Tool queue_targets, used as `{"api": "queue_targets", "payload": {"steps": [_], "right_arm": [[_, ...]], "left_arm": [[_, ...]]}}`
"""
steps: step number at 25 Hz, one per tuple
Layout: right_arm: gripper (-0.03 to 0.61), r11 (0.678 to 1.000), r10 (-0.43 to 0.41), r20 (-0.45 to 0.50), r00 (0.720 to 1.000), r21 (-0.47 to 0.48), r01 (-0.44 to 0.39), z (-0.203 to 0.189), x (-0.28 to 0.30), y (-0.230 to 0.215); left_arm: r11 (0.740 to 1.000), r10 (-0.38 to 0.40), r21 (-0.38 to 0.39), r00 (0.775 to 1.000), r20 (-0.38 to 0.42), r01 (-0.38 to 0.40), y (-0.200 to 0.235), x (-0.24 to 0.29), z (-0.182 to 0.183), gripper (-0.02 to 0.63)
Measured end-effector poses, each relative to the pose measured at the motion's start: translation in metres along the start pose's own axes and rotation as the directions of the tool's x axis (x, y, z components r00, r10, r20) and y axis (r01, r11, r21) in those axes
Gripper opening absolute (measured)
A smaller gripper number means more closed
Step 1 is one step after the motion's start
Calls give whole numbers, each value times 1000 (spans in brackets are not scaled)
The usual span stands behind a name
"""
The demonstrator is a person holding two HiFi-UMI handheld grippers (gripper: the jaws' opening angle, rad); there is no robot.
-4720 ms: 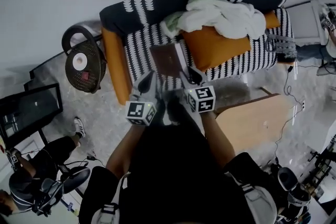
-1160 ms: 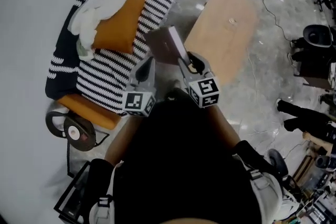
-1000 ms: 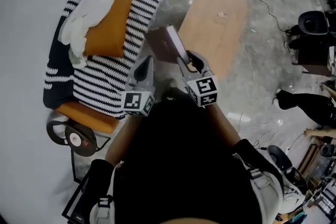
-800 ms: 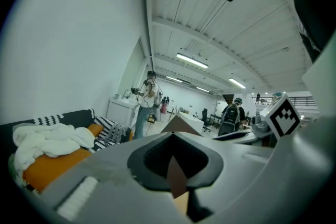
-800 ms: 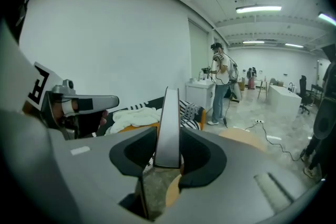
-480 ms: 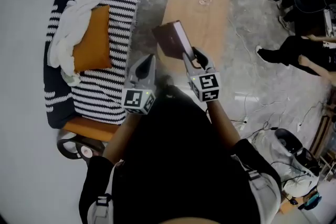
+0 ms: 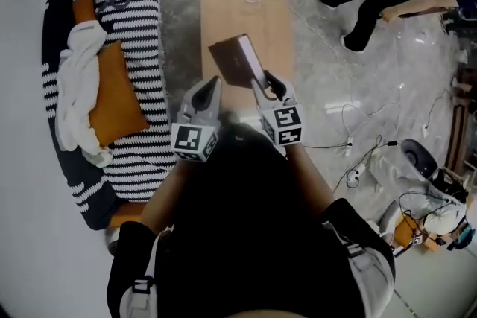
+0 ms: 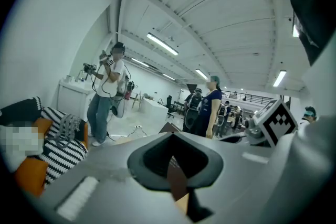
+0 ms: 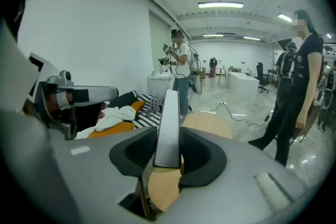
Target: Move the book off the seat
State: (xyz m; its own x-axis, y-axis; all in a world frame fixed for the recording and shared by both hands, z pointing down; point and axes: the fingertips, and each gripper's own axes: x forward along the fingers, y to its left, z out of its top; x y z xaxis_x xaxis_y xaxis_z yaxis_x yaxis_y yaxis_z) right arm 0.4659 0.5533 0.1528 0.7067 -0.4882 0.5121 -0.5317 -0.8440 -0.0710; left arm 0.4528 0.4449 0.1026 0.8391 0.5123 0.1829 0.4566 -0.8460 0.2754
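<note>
Two grippers up in front of the person, both in the head view. Right gripper (image 7: 265, 80) has the book (image 7: 235, 61) clamped: its own view shows the fingers (image 9: 202, 158) pressing one on each side of the book's lower edge, with the book standing upright between them. Opening is narrow, just the book's thickness.

Left gripper (image 7: 210, 85) is empty. Its fingers (image 8: 107, 168) are drawn together to a thin slit with nothing in it, and the book shows only as a brown sliver beyond the slit. It sits just left of the right gripper, not touching the book.

Book is in the air over the near end of the oval wooden table (image 7: 246, 0), tilted, dark cover facing up and left. It is well apart from the striped sofa (image 7: 141, 41) on the left.

On the sofa: orange cushion (image 7: 118, 94), white cloth (image 7: 74, 86) draped over it. Cables (image 7: 350, 115) lie on the floor to the right of the table.
</note>
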Motion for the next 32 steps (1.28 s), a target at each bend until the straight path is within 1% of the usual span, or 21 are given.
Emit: {"api": "queue_targets", "payload": {"steps": [2,5,11,15,20,25,27,30,32], "right_arm": [[147,1000,-19,-15,1000,21,19,-22,28,-4],[148,998,-49,-34,998,43,50,-62,51,-25],[149,990,-45,-100,994,132,58,-108,72,-59],[148,982,-29,-124,992,181,51,-132,82,-89],[149,979,5,-155,988,202,27,-163,107,-112],[149,971,54,-194,980,237,-6,-192,129,-134],[149,968,57,-205,977,251,-4,-199,139,-149],[149,963,57,-226,973,268,6,-213,151,-169],[149,961,69,-244,967,276,1,-226,159,-175]], "left_arm": [[999,-31,-8,999,-14,30,19,18,-23,0],[998,-63,-21,997,-32,63,26,50,-65,0],[996,-79,-53,992,-95,74,16,88,-96,0],[997,-73,-40,988,-133,69,2,117,-108,0],[999,-21,-50,987,-157,13,1,148,-130,0],[998,-1,-67,979,-203,-13,-5,179,-159,0],[997,26,-67,977,-213,-41,1,196,-166,0],[991,76,-89,970,-231,-99,16,214,-178,0],[989,91,-95,966,-243,-117,25,220,-191,0]]}}
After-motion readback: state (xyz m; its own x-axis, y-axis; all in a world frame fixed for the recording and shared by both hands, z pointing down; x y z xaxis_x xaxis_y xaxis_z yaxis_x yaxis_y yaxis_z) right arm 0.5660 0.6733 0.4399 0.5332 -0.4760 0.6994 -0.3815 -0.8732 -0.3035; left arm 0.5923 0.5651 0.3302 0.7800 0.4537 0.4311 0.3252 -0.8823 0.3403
